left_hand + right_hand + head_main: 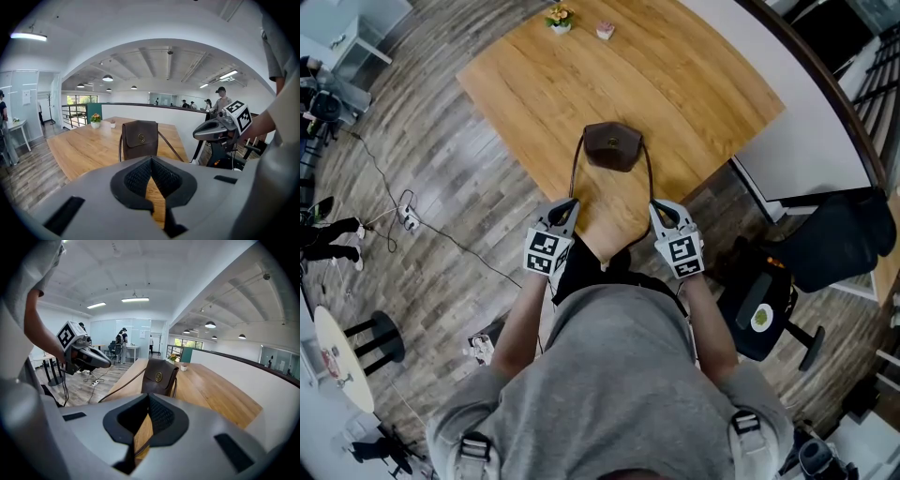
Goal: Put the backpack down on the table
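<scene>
A: Where is the backpack [612, 147]?
B: Standing upright on the wooden surface [694, 75]. The left hand-held gripper [566, 208] and right hand-held gripper [660, 211] are each pressed together, pinching one of its straps [575, 173].

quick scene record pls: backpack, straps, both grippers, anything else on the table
backpack: brown, upright on table, near its front edge
straps: two, running back toward the grippers
left gripper: fingers closed; strap hold unclear
right gripper: fingers closed; strap hold unclear
far end: flower pot, small cup
</scene>
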`<state>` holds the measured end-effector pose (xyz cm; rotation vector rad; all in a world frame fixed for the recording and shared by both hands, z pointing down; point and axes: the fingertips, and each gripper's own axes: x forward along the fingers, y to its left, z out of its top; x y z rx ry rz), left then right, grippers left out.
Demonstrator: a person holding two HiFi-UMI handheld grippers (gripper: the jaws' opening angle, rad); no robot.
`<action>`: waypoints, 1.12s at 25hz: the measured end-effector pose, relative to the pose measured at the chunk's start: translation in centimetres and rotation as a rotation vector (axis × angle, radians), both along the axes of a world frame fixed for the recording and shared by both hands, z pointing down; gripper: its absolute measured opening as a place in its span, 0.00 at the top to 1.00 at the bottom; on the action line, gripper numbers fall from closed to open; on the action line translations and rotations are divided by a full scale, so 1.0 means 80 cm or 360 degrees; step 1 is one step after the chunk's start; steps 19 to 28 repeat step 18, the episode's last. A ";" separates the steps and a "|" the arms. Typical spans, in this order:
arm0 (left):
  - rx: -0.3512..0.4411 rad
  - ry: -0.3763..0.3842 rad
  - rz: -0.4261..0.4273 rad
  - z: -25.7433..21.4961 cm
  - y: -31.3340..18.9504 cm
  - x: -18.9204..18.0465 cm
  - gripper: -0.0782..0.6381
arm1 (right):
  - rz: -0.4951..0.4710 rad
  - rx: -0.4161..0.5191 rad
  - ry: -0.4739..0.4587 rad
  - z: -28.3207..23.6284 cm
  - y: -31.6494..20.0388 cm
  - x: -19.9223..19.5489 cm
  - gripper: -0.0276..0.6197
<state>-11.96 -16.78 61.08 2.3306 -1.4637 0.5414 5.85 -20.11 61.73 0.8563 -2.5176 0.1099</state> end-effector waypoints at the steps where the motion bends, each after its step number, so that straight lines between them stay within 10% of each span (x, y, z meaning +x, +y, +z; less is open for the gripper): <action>1: 0.0000 -0.0001 -0.0002 -0.001 0.000 0.000 0.87 | 0.0003 -0.0002 -0.0004 0.000 0.000 0.001 0.95; 28: -0.0019 -0.0005 0.0062 -0.005 0.007 0.007 0.86 | 0.0057 -0.0027 -0.0029 0.007 0.000 0.003 0.95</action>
